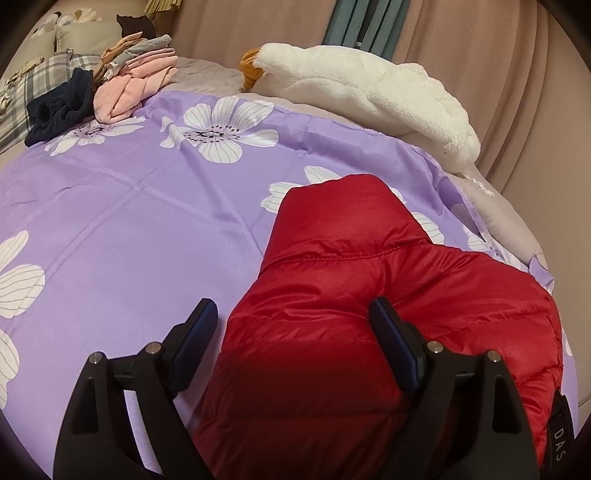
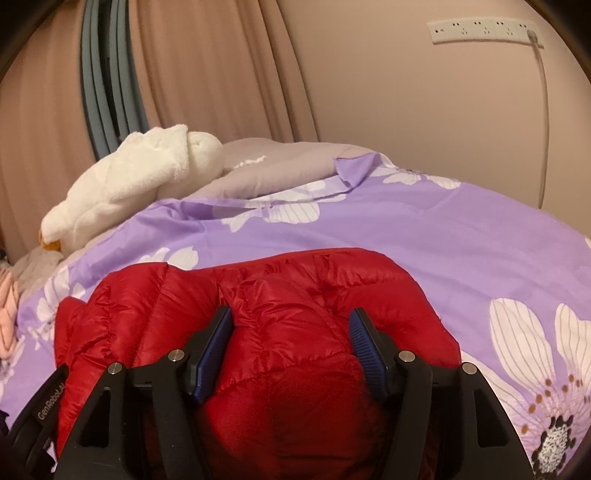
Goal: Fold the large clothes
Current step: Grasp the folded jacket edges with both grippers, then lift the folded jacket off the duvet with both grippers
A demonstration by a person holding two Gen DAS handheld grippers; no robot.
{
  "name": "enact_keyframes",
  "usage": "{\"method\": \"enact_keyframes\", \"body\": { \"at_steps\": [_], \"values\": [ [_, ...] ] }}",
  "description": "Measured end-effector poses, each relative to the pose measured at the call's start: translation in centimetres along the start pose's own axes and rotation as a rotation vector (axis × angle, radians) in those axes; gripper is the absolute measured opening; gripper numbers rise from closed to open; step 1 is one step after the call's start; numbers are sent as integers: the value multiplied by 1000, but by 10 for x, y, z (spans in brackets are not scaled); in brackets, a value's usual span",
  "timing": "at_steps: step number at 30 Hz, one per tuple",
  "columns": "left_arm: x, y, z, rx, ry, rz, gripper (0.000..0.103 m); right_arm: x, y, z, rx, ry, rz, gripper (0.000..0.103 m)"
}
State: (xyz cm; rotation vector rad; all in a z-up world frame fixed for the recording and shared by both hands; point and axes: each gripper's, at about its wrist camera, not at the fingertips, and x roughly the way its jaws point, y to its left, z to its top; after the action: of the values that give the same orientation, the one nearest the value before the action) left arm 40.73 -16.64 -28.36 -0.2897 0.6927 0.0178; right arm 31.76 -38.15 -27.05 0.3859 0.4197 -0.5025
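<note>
A red puffer jacket [image 1: 351, 295] lies bunched on a purple flowered bed cover [image 1: 129, 206]. My left gripper [image 1: 291, 314] is open, its fingers straddling a thick fold of the jacket, the left finger [image 1: 199, 328] over the cover. In the right wrist view the jacket [image 2: 295, 288] fills the near foreground. My right gripper [image 2: 291, 321] is open with jacket padding bulging between its fingers, not pinched. The left gripper's body [image 2: 40, 413] shows at the lower left of the right wrist view.
A white plush toy [image 1: 369, 88] lies at the bed's far edge by the curtains. A pile of pink, navy and plaid clothes [image 1: 122, 88] sits at the far left. A power strip [image 2: 484, 31] hangs on the wall, cable running down.
</note>
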Motion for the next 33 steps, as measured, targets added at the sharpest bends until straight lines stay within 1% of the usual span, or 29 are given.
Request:
{"method": "enact_keyframes", "body": {
  "at_steps": [6, 16, 18, 19, 20, 21, 22, 23, 24, 25, 26, 27, 28, 29, 31, 33],
  "values": [
    [1, 2, 0, -9, 7, -9, 86, 2, 0, -1, 13, 5, 16, 65],
    [1, 4, 1, -14, 13, -13, 87, 1, 0, -2, 15, 5, 16, 65],
    [0, 7, 3, -25, 25, -10, 91, 0, 0, -2, 24, 6, 24, 69],
    [0, 10, 5, -37, 52, 6, 98, -2, -1, -1, 34, 10, 32, 70],
    [2, 12, 8, -51, 86, 26, 103, -3, -2, 0, 45, 22, 38, 74],
    [4, 16, 12, -70, 147, 47, 103, -2, -3, 2, 59, 42, 45, 79],
    [6, 19, 17, -87, 205, 38, 103, 1, -3, 6, 71, 86, 40, 80],
    [5, 26, 21, -124, 271, 6, 103, 3, -4, 8, 77, 135, 30, 82],
    [2, 33, 23, -158, 306, -22, 103, 4, -4, 11, 84, 188, 19, 84],
    [-1, 39, 24, -196, 340, -55, 102, 1, -5, 14, 99, 238, 27, 85],
    [-6, 46, 24, -235, 375, -95, 101, -3, -8, 15, 116, 269, 52, 88],
    [-12, 53, 24, -266, 408, -137, 100, -9, -13, 17, 140, 307, 96, 90],
    [-19, 56, 26, -274, 424, -167, 99, -12, -18, 18, 157, 333, 122, 90],
    [-29, 58, 30, -257, 431, -189, 98, -16, -24, 19, 179, 363, 146, 90],
    [-48, 55, 36, -206, 415, -205, 98, -26, -36, 20, 231, 416, 184, 90],
    [-71, 50, 43, -131, 395, -249, 98, -36, -45, 22, 268, 449, 196, 90]
  ]
}}
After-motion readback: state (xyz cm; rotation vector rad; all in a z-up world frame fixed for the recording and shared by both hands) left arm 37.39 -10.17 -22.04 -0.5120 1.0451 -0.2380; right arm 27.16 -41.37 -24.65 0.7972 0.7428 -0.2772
